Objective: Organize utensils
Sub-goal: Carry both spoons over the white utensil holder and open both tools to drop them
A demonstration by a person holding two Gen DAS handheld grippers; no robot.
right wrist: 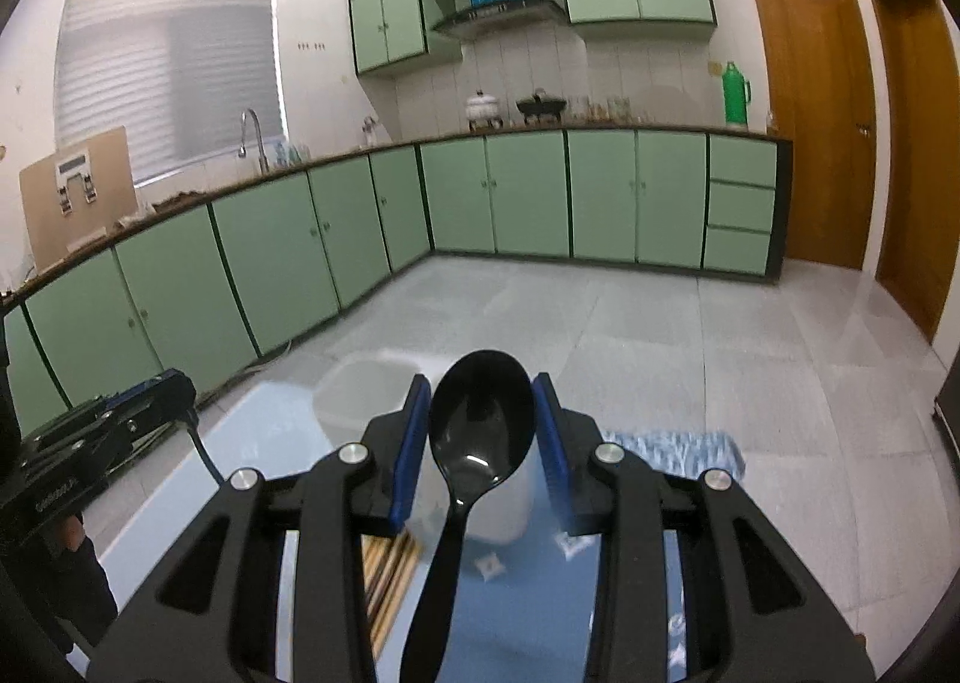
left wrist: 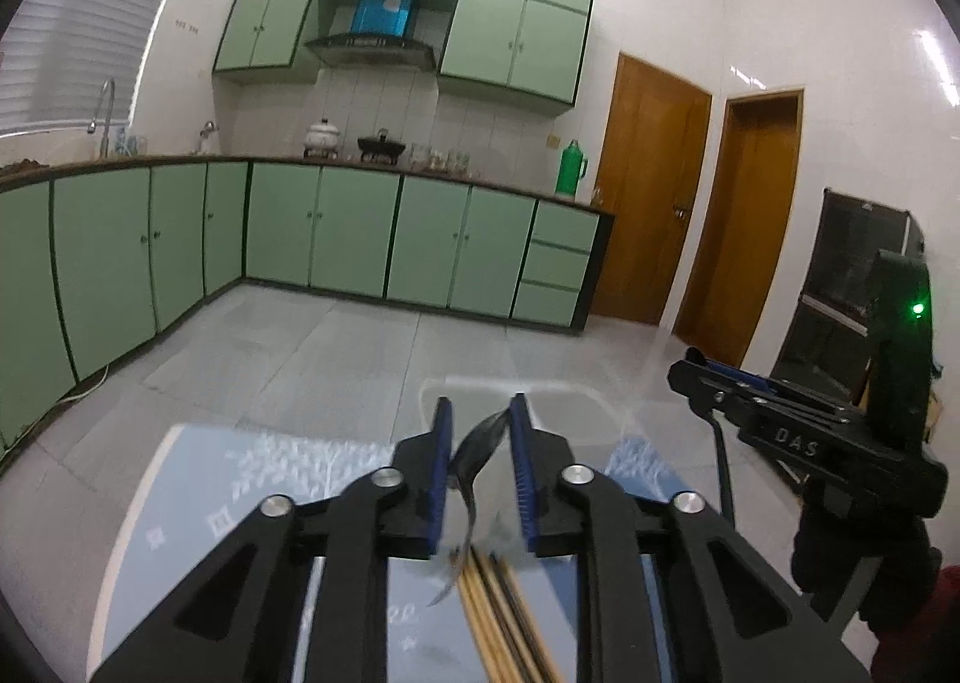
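Note:
My left gripper (left wrist: 480,467) is shut on a thin metal spoon (left wrist: 474,458), seen edge-on and slanting between the blue pads. Below it lies a bundle of wooden chopsticks (left wrist: 498,617) on the blue tablecloth (left wrist: 228,509). My right gripper (right wrist: 482,431) is shut on a black plastic spoon (right wrist: 480,419), bowl up and facing the camera, handle running down toward the lens. Under that spoon stands a white cup-like holder (right wrist: 510,515); the chopsticks (right wrist: 390,569) lie to its left. Each gripper shows at the edge of the other's view: the right gripper (left wrist: 699,370) and the left gripper (right wrist: 180,389).
A clear plastic box (right wrist: 354,389) sits at the table's far edge. Beyond the table lies grey tiled floor (right wrist: 660,335), then green base cabinets (left wrist: 354,233) with a worktop. Wooden doors (left wrist: 648,191) stand on the right, with a dark glass cabinet (left wrist: 852,275) nearer.

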